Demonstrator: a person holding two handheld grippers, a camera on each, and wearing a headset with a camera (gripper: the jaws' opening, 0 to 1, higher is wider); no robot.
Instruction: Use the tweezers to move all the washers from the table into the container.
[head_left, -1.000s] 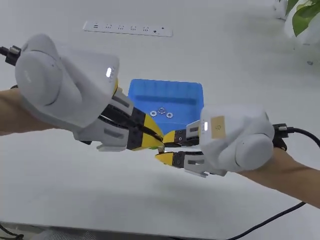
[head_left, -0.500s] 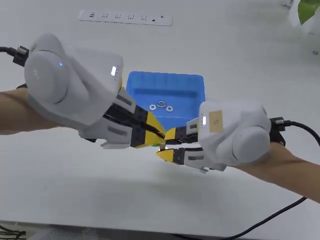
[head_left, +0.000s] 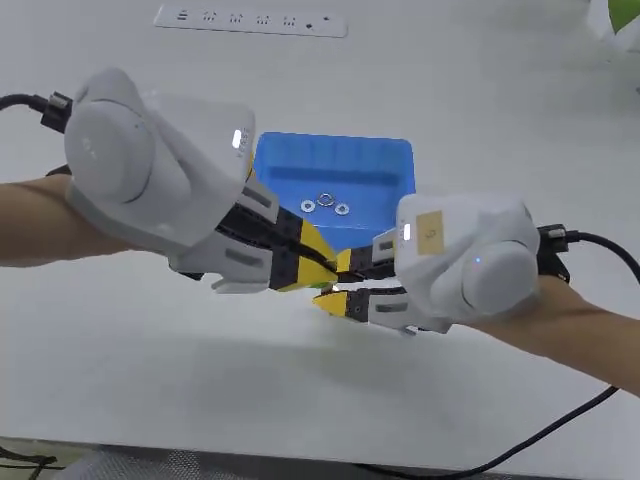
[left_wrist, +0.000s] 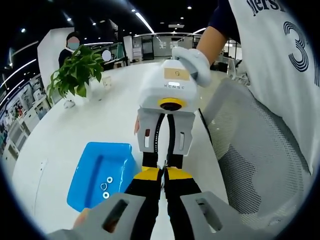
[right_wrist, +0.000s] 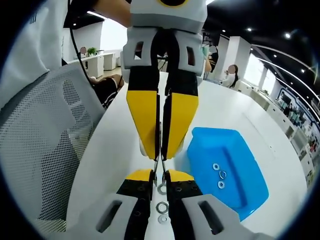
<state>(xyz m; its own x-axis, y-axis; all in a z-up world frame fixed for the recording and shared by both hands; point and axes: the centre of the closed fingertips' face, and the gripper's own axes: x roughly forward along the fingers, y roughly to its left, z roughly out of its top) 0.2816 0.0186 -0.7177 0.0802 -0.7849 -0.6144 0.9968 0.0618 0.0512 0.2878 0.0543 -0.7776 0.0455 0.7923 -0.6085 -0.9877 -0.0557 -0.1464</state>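
Note:
My left gripper (head_left: 325, 270) and right gripper (head_left: 332, 288) meet tip to tip above the white table, just in front of the blue container (head_left: 335, 160). Thin metal tweezers (right_wrist: 159, 165) run between them. The left gripper (right_wrist: 161, 152) is shut on the tweezers' body, and the right gripper (right_wrist: 160, 176) is closed around their tips. Three washers (right_wrist: 162, 206) lie on the table straight below the tips. Three more washers (head_left: 325, 204) rest inside the container (right_wrist: 235, 150). In the left gripper view, my left gripper (left_wrist: 165, 175) faces the right gripper (left_wrist: 164, 161), with the container (left_wrist: 95, 170) at lower left.
A white power strip (head_left: 250, 20) lies at the table's far edge. A black cable (head_left: 560, 420) trails off the right gripper over the near edge. A mesh chair (left_wrist: 250, 165) stands by the table, and a potted plant (left_wrist: 77, 75) sits on the far end.
The two grippers stay tip to tip on the tweezers. The picture has slid a little because the head camera moved.

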